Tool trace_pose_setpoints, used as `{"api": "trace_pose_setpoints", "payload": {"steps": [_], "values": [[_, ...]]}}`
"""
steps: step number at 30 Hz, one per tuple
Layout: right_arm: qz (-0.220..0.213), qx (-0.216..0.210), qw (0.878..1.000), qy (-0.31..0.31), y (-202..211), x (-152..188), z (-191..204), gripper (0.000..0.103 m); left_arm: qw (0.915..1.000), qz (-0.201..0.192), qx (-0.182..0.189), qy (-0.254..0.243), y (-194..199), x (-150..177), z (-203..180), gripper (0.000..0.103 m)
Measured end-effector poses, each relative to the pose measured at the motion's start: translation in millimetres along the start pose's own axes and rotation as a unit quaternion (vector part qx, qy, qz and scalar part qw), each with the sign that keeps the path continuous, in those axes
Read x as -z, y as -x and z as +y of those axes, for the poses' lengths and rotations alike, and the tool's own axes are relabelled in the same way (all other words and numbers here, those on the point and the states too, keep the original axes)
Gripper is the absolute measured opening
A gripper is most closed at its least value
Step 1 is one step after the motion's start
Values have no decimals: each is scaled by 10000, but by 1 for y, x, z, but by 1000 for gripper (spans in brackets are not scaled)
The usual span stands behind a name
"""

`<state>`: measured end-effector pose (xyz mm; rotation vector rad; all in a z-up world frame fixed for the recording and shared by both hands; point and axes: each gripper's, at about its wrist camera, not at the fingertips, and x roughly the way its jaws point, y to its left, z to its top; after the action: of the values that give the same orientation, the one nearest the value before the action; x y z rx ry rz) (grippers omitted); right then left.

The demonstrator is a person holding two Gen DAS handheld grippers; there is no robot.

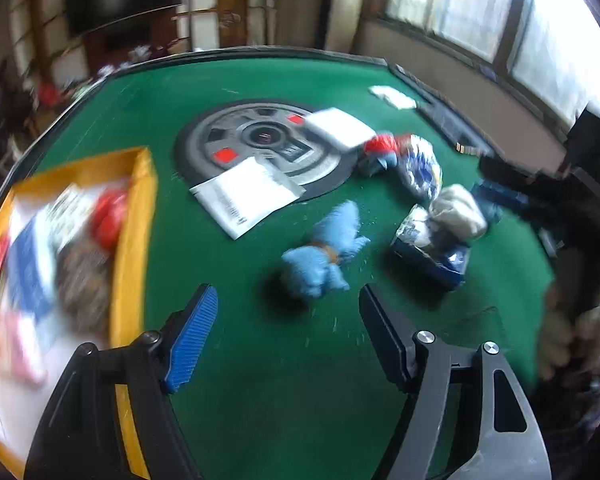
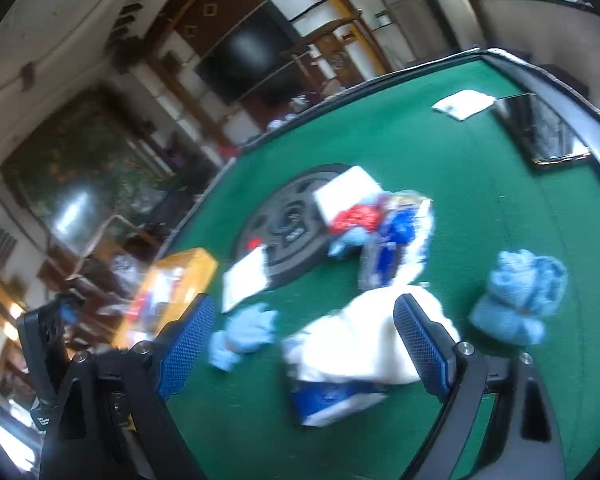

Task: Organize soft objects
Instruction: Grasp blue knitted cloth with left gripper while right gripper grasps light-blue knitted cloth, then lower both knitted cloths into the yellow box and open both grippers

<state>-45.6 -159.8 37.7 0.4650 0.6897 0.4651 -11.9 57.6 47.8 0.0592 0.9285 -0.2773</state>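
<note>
My left gripper [image 1: 288, 320] hangs open over the green table [image 1: 260, 380], with nothing between its fingers. A light blue plush toy [image 1: 324, 252] lies just beyond its tips. To the left stands a yellow box [image 1: 134, 240] holding several soft items. My right gripper [image 2: 304, 340] is open above a white soft bundle [image 2: 352, 344] lying on a blue-and-white packet [image 2: 328, 400]. The right pad overlaps the bundle and the left pad stands clear of it. A small blue plush [image 2: 244, 336] lies left of the bundle and a larger blue plush [image 2: 520, 296] to its right.
A round grey disc [image 1: 260, 140] sits in the table's middle, with a white sheet [image 1: 248, 196] and a white box [image 1: 340, 128] on it. A red, blue and white pile [image 1: 408, 160] lies beside it. A dark tablet [image 2: 540, 128] and a white card [image 2: 464, 104] lie near the far rim.
</note>
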Motion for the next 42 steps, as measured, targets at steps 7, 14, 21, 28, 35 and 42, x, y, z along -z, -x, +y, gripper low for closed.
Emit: {"api": "trace_pose_setpoints", "payload": {"steps": [7,14,21,28,35,42], "values": [[-368,298,9988,-142,14,-11,-14,88,9970,160,-352,-675,-56,-24,-23,73],[-572,347,9968,-449,21,-22,-29,88,9965,185,-132,-808,-62,-19,-39,44],[-939,1046,9862,-870,42,-27,-55,88,9985,67,541,101,-29,-14,-12,27],[-476,1688,9766,-1243,30,-25,-81,88,9925,-314,946,704,34,11,30,27],[-163,2247,9723,-630,10,-20,-69,72,9866,-484,635,1421,68,40,99,27],[2,2408,9686,-613,3,-15,-76,41,9782,-350,90,2045,83,70,155,30]]}}
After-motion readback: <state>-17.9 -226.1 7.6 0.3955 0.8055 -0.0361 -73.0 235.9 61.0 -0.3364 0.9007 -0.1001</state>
